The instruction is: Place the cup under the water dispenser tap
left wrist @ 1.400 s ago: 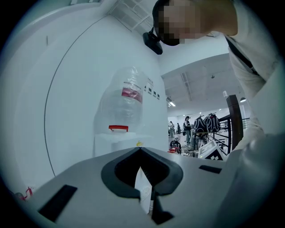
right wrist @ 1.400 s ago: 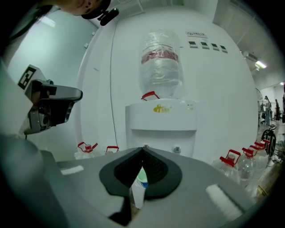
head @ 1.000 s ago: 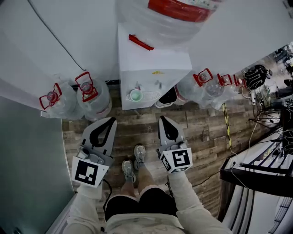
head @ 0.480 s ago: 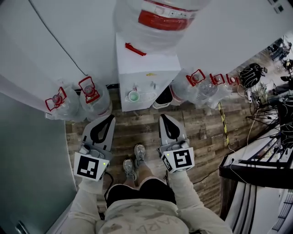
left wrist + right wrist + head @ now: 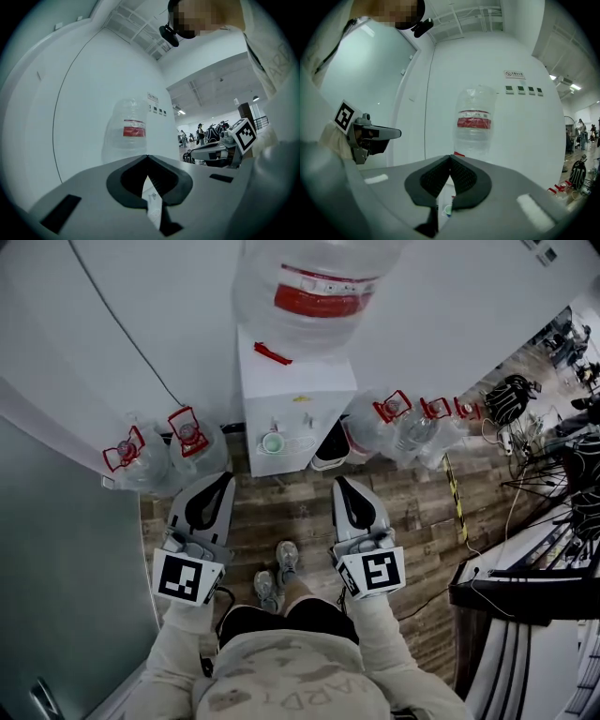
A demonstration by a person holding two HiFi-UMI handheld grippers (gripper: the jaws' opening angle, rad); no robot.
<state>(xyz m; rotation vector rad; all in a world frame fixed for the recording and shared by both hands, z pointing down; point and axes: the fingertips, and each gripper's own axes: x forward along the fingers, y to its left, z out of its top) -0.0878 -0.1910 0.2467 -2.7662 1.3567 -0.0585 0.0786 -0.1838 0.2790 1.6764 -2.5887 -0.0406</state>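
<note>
Here both tongs are clenched on nothing: the left gripper [image 5: 226,481] and the right gripper [image 5: 339,482] have their tips pressed together. They are held side by side, facing the dispenser [image 5: 298,390] and well apart from it. The cup [image 5: 273,442] stands on the dispenser's tray, below the tap on the head view's left. Spare bottles [image 5: 192,442] flank the dispenser on the floor [image 5: 281,512].

A clear, glossy plastic bottle [image 5: 314,296] at 12 o'clock tops the smooth white dispenser [image 5: 298,390]. The floor [image 5: 291,512] is matt, grainy wood. The left gripper [image 5: 225,480] and right gripper [image 5: 341,482] look like matt grey plastic.
</note>
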